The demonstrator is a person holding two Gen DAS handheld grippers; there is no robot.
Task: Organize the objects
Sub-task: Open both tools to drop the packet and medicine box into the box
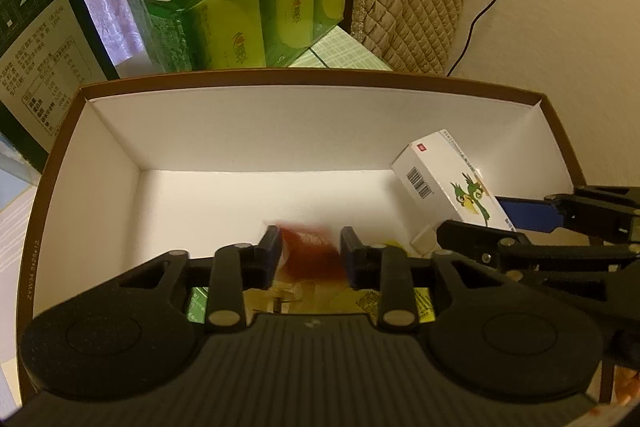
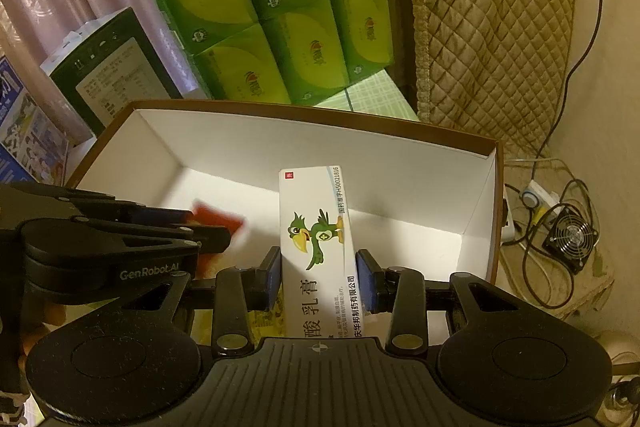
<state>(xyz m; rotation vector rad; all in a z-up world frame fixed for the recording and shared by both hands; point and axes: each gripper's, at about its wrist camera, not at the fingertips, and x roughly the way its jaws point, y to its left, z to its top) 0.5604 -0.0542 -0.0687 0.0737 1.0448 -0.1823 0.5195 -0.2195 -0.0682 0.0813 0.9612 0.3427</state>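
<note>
Our left gripper (image 1: 308,251) squeezes a red packet (image 1: 310,255); our right gripper (image 2: 318,277) squeezes the ointment box (image 2: 318,227), both over the white box (image 1: 248,131).

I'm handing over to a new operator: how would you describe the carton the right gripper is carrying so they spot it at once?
Find the big open box, brown outside and white inside. Over its right part, the right gripper holds a slim white carton between its blue fingers. It alone bears a green cartoon bird and a barcode; the left gripper's item is a blurred red packet.

Green tissue packs (image 2: 276,15), quilted cover (image 2: 484,35), fan (image 2: 572,239).
</note>
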